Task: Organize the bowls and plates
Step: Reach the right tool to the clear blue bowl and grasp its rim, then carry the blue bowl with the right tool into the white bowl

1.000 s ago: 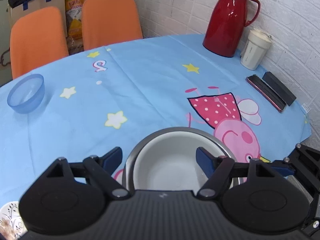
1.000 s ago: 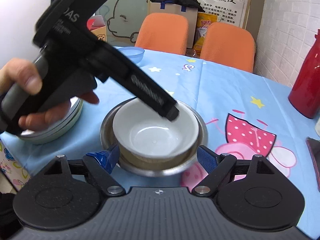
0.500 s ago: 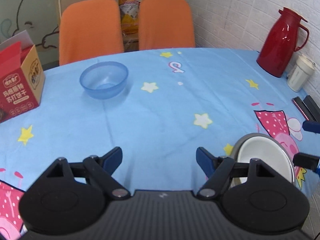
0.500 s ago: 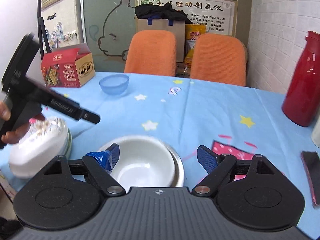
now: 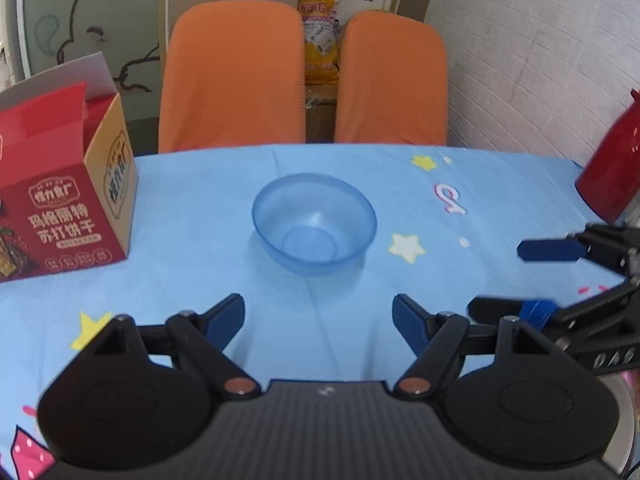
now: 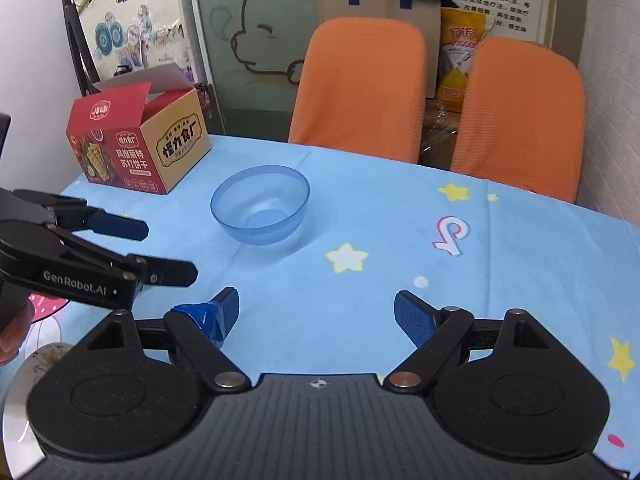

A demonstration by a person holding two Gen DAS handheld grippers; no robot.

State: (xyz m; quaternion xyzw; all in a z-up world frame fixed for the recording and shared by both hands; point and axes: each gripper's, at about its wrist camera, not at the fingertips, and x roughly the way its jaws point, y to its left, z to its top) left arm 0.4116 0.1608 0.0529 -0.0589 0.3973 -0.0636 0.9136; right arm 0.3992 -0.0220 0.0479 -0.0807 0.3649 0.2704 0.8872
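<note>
Since a second ago both views have swung away from the nested white and metal bowls, which then sat between the tongs; now each camera faces the blue bowl [image 5: 314, 224] at the far side of the table [image 5: 360, 320]. In the left wrist view that bowl has gone from the left edge of the picture to its centre, ahead of the left gripper [image 5: 318, 318]. The left gripper's tongs are released, with only tablecloth between them. The right gripper [image 6: 316, 312] is likewise released and empty, its left finger wrapped in blue tape, and the blue bowl lies ahead of it, a little to the left. Each tool now shows in the other's view: the right one enters at the right edge of the left wrist view, the left one at the left edge of the right wrist view, held by a hand [image 6: 12, 332].

The table wears a light blue cloth printed with yellow and white stars and pink cartoon figures. The blue bowl stands upright and empty on it, near an open red biscuit box [image 6: 138, 142] to its left. Behind the table stand two orange chairs [image 6: 362, 88], with a cardboard box and a yellow bag between and behind them. A white brick wall runs along the right, and a red thermos [image 5: 614, 168] shows at the right edge.
</note>
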